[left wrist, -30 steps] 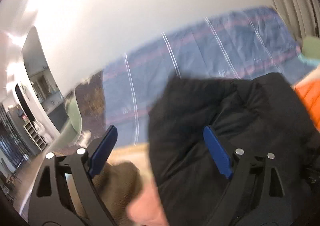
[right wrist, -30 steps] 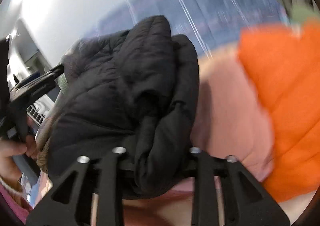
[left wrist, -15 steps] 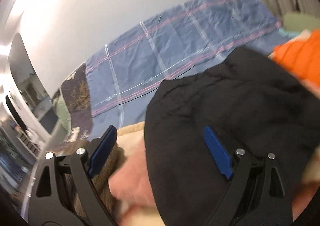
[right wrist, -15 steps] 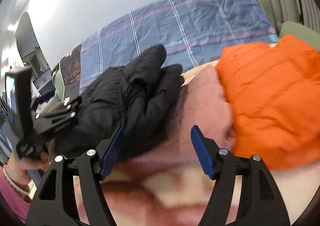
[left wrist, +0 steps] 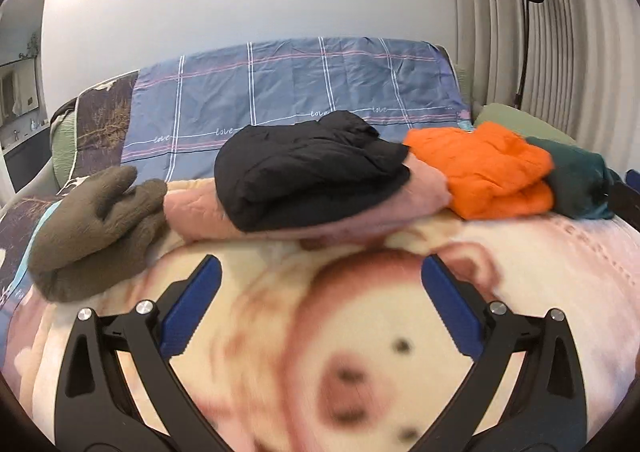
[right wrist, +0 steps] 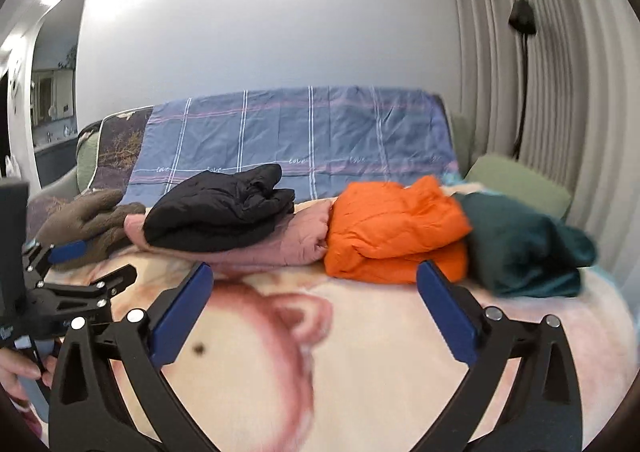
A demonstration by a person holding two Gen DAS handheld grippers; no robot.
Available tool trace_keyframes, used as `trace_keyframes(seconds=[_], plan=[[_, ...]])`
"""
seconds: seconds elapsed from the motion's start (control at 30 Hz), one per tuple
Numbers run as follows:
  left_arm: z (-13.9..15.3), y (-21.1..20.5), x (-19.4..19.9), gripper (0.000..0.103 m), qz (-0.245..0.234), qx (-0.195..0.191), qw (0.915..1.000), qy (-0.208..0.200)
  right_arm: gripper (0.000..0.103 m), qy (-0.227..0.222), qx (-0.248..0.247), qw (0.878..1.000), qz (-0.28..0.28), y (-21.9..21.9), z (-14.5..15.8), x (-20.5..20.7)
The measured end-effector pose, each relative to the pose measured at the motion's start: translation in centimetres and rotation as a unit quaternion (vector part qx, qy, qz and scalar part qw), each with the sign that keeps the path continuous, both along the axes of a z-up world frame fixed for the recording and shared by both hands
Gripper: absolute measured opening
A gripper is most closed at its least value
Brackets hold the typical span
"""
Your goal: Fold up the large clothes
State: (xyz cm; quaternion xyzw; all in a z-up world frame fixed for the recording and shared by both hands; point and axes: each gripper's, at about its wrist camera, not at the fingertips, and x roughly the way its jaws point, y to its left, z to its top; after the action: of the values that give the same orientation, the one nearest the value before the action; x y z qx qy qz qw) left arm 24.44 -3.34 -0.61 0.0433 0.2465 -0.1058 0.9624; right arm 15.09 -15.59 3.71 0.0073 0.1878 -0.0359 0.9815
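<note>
Black quilted jacket [left wrist: 312, 168], folded on the pink garment [left wrist: 200, 208] across the bed, looks light, puffy and slippery (best pinched at a seamed edge), while left gripper [left wrist: 320, 308] and right gripper [right wrist: 312, 308] are opening with nothing between them.

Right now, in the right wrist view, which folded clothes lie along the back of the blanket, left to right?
Olive fleece → black jacket, on top of the pink quilted garment → orange jacket → dark green garment.
</note>
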Motion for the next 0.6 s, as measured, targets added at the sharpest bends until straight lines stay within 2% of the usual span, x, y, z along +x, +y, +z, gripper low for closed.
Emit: trace_keyframes(seconds=[0.07, 0.2, 0.37, 0.6], plan=[[0.3, 0.3, -1.9, 0.101, 0.010, -0.005, 0.9999, 0.005, 0.102, -0.005, -0.022, 1.000, -0.009, 0.7, 0.1, -2.8], [1.3, 1.3, -6.9, 0.101, 0.018, -0.019, 0.9996, -0.012, 0.102, -0.009, -0.033, 0.999, -0.016, 1.6, 0.2, -7.1], [2.5, 2.2, -12.2, 0.101, 0.021, -0.024, 0.9990, -0.031, 0.102, 0.001, -0.021, 1.000, -0.013, 2.0, 0.3, -11.2], [3.3, 2.0, -18.2, 0.101, 0.023, -0.006, 0.9982, -0.054, 0.102, -0.002, 0.007, 1.000, -0.022, 1.6, 0.2, -14.6]])
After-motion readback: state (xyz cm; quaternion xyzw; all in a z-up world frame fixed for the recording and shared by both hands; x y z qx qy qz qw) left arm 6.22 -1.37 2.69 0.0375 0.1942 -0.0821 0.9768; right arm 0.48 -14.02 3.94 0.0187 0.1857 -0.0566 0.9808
